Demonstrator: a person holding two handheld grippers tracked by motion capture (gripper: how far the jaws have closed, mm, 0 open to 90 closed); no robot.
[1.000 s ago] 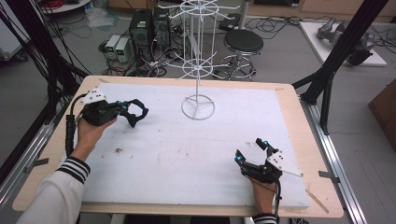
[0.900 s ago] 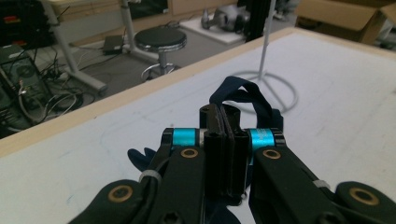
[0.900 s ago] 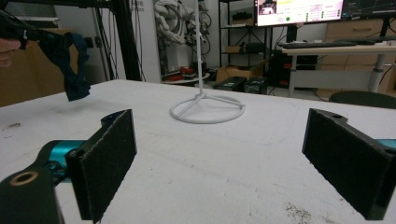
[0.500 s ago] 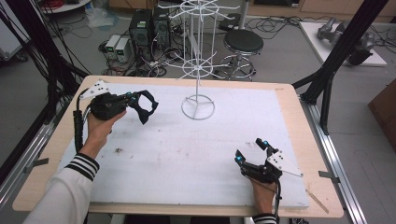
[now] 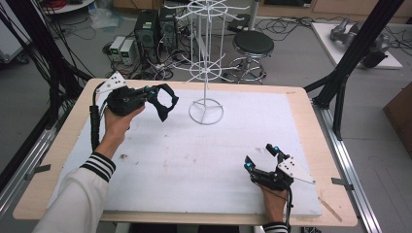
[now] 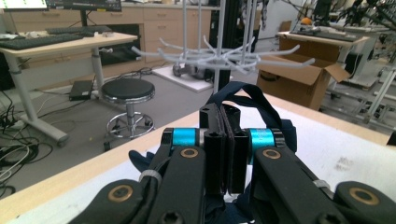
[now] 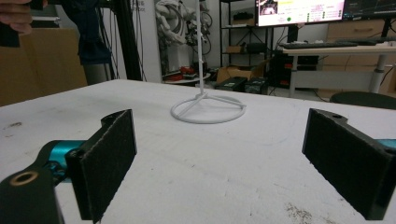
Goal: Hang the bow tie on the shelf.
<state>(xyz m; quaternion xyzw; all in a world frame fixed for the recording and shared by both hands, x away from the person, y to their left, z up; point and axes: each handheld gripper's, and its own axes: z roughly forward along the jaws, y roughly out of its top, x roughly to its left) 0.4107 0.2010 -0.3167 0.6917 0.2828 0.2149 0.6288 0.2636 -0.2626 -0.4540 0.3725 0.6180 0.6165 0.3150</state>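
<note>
The left gripper [image 5: 163, 103] is raised above the bench [image 5: 58, 145], fingers clamped on a dark blue fabric loop [image 6: 243, 100], pointed at the white wire hook stand [image 5: 206, 73], presumably for hanging; the right gripper [image 5: 262, 158] rests low near the front edge, fingers [image 7: 106, 161] wide apart, empty, apparently idle.

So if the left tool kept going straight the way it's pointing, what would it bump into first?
Probably the white wire rack. The left tool, shut on a dark blue strap, points at the rack's hooked arms and pole. How far off they are is hard to judge.
</note>
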